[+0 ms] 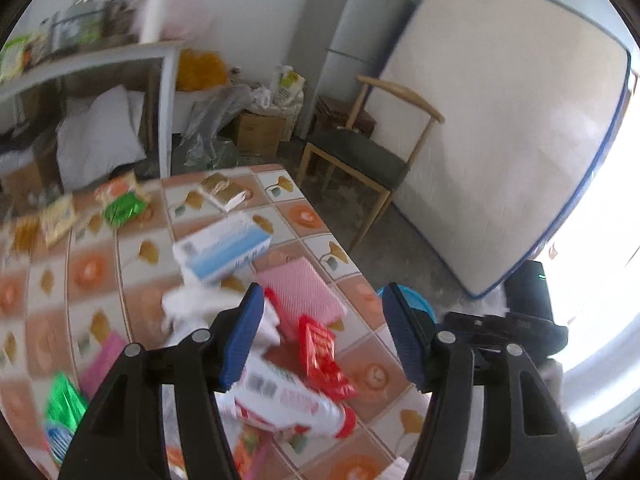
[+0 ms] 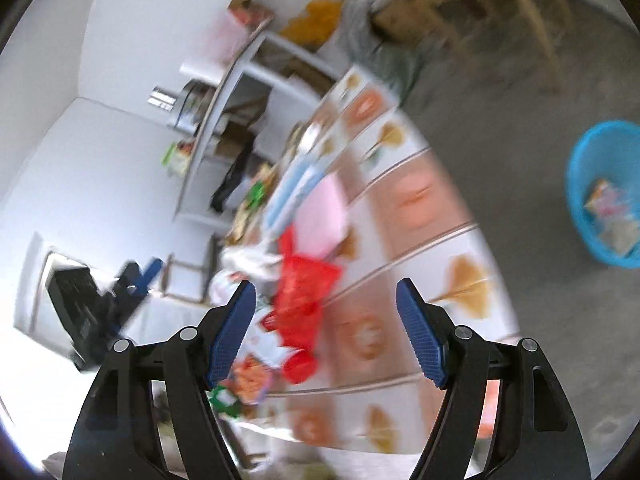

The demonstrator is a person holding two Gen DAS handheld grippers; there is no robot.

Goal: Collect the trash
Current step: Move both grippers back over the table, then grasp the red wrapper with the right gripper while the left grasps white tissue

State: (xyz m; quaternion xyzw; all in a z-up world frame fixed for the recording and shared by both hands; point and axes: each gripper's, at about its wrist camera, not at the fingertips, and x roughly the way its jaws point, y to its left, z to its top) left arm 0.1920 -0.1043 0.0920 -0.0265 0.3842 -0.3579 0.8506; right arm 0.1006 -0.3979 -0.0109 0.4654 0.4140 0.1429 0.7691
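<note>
My left gripper (image 1: 323, 296) is open over the tiled-pattern table (image 1: 360, 360), with nothing between its blue pads. Below it lie a red packet (image 1: 322, 352), a white and red tube (image 1: 288, 396), crumpled white paper (image 1: 188, 304), a pink pack (image 1: 302, 288) and a white-blue box (image 1: 222, 248). Green wrappers (image 1: 122, 208) lie farther left. My right gripper (image 2: 326, 288) is also open and empty, above the red packet (image 2: 304, 292) in a blurred, tilted view. A blue basket (image 2: 600, 140) stands on the floor to the right, with some wrappers in it. The basket's rim (image 1: 420, 300) peeks from behind the left gripper's right finger.
A wooden chair (image 1: 360, 152) and a leaning mattress (image 1: 500, 140) stand beyond the table. A white shelf unit (image 1: 160, 92) with clutter, a cardboard box (image 1: 256, 132) and bags fill the back. A black cylinder (image 1: 528, 288) stands on the floor at the right. The other gripper (image 2: 120, 292) shows at the left.
</note>
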